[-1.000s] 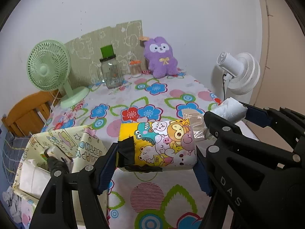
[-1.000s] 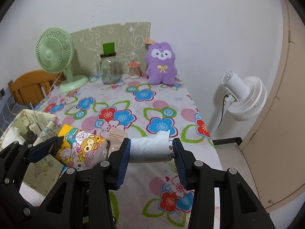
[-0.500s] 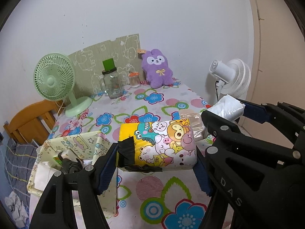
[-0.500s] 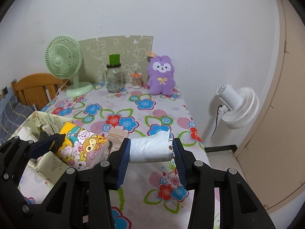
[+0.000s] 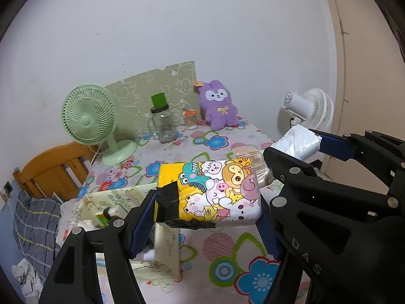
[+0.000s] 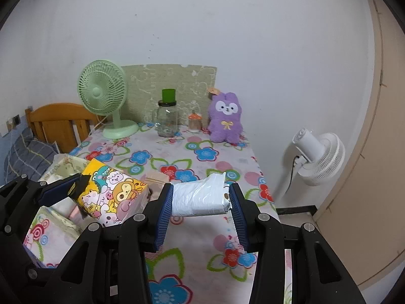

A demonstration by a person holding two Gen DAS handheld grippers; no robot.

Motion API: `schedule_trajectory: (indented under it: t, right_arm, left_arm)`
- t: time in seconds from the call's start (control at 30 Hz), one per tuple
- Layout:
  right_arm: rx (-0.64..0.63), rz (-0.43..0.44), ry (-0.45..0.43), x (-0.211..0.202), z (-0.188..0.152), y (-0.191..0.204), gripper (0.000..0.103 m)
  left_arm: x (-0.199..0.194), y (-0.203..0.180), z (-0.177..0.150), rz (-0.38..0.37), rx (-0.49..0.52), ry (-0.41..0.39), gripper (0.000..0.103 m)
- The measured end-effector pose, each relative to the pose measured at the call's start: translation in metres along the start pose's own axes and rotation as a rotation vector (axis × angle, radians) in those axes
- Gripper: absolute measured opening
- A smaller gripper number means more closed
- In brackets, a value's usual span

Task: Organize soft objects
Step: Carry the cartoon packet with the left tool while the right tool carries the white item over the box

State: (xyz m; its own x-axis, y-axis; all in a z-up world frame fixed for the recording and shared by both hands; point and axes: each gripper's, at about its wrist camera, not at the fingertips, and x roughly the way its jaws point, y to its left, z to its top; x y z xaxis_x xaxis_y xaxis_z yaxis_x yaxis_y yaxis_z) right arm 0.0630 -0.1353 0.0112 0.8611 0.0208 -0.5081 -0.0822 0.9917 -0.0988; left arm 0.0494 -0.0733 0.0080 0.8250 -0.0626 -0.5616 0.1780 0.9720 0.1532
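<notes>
My left gripper (image 5: pixel 207 210) is shut on a yellow cartoon-print tissue pack (image 5: pixel 212 192) with black tape, held in the air above the flowered table. The pack also shows in the right wrist view (image 6: pixel 111 195). My right gripper (image 6: pixel 201 197) is shut on a white plastic-wrapped pack (image 6: pixel 200 197), held just right of the left one; it shows in the left wrist view (image 5: pixel 298 143). A pale cloth storage box (image 5: pixel 162 248) with items inside stands at the table's left front, below my left gripper. A purple plush rabbit (image 6: pixel 226 121) sits at the back.
A green fan (image 6: pixel 103 96), a glass jar with a green lid (image 6: pixel 167 119) and a small jar (image 6: pixel 195 121) stand along the back. A clear bag (image 5: pixel 249 154) lies mid-table. A white fan (image 6: pixel 319 157) stands off the right edge. A wooden chair (image 6: pixel 60 124) stands at left.
Both grippers have risen and pulled back from the table with their packs still held. The storage box now lies lower and closer under the left gripper.
</notes>
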Motion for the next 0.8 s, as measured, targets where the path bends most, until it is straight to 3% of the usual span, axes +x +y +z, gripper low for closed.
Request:
schedule_trajectory:
  t: [0.4,0.8]
  right_arm:
    - [-0.025,0.017,-0.023,0.003,0.013,0.037,0.047]
    - [-0.058,0.048,0.004,0.028,0.014,0.074,0.047]
  left_arm:
    - [0.0,0.038,-0.004,0.05,-0.029,-0.017,0.075]
    - [0.018,0.076,-0.018,0.08,-0.071,0.018,0.075]
